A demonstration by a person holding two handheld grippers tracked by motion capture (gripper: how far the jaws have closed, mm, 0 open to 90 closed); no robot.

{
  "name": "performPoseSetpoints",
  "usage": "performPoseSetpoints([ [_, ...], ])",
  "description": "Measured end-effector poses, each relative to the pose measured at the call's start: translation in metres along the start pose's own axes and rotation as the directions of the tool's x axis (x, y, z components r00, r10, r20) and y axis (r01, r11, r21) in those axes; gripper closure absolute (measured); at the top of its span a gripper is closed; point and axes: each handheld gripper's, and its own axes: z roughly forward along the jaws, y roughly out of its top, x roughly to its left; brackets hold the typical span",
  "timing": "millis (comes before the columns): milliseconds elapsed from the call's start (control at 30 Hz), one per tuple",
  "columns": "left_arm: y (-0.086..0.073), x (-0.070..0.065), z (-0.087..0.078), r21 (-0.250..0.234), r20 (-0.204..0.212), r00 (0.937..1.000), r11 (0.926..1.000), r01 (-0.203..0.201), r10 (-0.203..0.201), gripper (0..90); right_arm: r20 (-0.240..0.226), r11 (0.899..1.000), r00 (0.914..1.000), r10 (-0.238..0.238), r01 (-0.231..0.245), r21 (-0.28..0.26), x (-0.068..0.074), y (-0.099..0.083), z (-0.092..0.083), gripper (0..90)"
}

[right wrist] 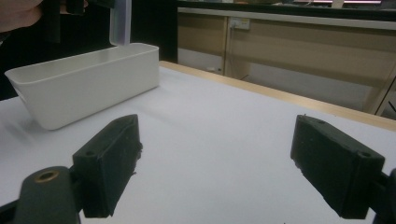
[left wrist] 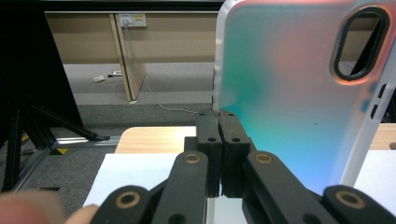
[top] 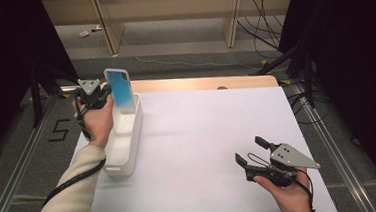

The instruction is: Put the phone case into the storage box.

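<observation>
— Holding anything?
— Yes: my left claw [left wrist: 219,122] is clamped on the phone case's [top: 120,89] edge, above the white bin's [top: 129,155] far end. My right claw [top: 252,157] rests spread apart, empty.
— Risk?
— That thin edge grip could let it twist and fall outside the bin.

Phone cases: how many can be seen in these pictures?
1. The phone case is held upright by its edge in the shut left gripper, above the far end of the white bin. The inside of the bin is partly hidden, so another could lie there.
</observation>
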Motion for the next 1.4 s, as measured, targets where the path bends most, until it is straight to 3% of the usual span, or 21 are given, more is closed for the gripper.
performPoseSetpoints([
  [1400,-0.008,0.004,0.026,0.045,-0.048,0.9988,0.9990,0.003,-0.001,88.4,-0.001,1.000,1.0000,0.000,0.000,0.017,0.001,-0.001,0.000,16.7],
])
